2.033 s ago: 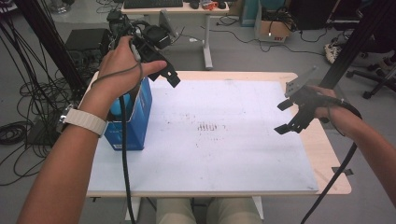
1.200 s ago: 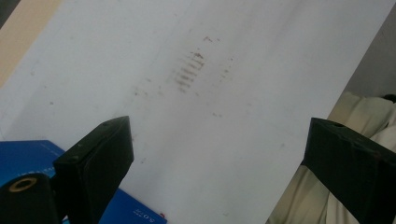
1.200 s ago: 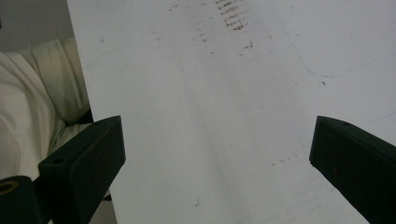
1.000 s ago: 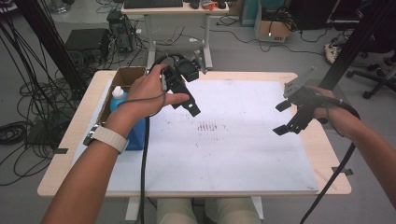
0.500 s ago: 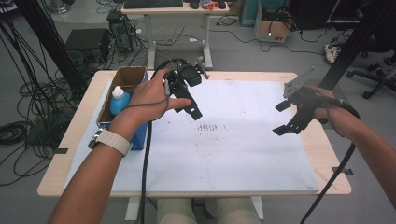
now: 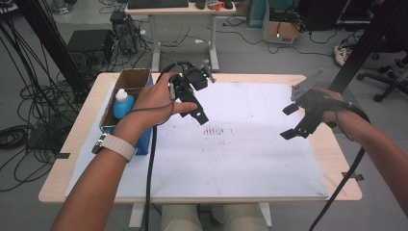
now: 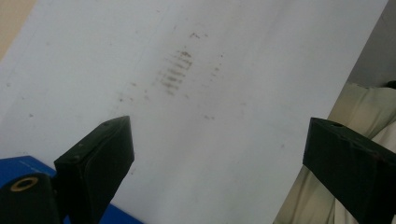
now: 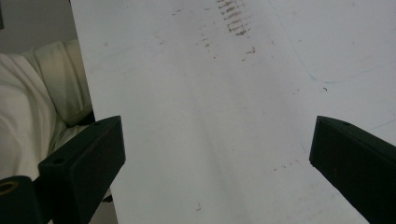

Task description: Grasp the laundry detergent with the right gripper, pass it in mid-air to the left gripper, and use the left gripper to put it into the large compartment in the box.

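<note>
Bottle [image 6: 123,103] at nine o'clock in its box [image 6: 131,79]: I should lower my released left tool [image 6: 192,103] straight, right tool [image 6: 296,120] idle, released.

We are noting a matt, scuffed white sheet [image 6: 250,144] covering the pale wooden table [image 6: 82,130]; brown cardboard box [image 6: 130,84] rough-edged; blue plastic bottle [image 6: 122,106] glossy; black plastic grippers matt.

A smudged white mat [image 6: 250,154] (wooden table [image 6: 77,139] beneath).
</note>
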`<state>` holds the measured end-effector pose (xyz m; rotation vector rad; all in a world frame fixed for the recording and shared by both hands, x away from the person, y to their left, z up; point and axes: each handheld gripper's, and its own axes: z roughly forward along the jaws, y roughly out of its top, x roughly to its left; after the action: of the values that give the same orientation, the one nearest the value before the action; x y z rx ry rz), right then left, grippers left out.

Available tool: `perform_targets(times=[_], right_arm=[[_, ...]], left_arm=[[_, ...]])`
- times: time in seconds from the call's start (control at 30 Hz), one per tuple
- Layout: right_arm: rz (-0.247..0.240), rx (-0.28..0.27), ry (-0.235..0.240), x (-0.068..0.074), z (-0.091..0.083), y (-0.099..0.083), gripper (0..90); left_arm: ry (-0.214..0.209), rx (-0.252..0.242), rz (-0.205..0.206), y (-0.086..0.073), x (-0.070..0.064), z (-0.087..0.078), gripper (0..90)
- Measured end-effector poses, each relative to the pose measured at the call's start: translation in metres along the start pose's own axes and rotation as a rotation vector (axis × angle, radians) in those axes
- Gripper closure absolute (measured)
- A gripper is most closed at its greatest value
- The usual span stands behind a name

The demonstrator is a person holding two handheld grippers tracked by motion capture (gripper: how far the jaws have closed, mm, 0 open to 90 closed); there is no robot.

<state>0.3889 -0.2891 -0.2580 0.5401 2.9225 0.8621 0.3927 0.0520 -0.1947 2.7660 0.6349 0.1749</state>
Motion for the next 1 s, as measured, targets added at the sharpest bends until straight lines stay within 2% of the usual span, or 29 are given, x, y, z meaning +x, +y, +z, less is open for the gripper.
perform_targets(times=[0.17, 0.23, 0.33, 0.57, 0.6, 0.77, 1.0], right_arm=[[-0.001, 0.003, 0.002, -0.0007, 0.0017, -0.0014, 3.5], [-0.013, 0.034, 0.006, -0.0019, 0.0001, -0.0008, 3.5], [0.0, 0.002, 0.004, -0.0013, 0.002, -0.0021, 3.5], [0.0, -0.001, 0.006, -0.0008, 0.003, -0.0013, 3.5], [-0.057, -0.018, 0.007, -0.005, 0.0048, -0.0007, 3.5], [-0.047, -0.031, 0.009, -0.0042, 0.0067, -0.001, 3.5], [-0.055, -0.024, 0.01, -0.0049, 0.0068, -0.0007, 3.5]], left_arm=[[-0.001, -0.003, -0.008, 0.0004, 0.0009, 0.0009, 9.0], [-0.005, -0.001, -0.008, 0.0005, 0.0012, 0.0012, 9.0], [0.001, -0.003, -0.012, 0.0002, 0.0013, 0.0015, 9.0], [0.002, -0.004, -0.018, -0.0005, 0.0018, 0.0014, 9.0], [0.0, -0.004, -0.018, -0.0006, 0.0019, 0.0014, 9.0], [0.005, -0.008, -0.02, -0.0019, 0.0026, 0.0031, 9.0], [0.006, -0.008, -0.024, -0.0021, 0.0029, 0.003, 9.1]])
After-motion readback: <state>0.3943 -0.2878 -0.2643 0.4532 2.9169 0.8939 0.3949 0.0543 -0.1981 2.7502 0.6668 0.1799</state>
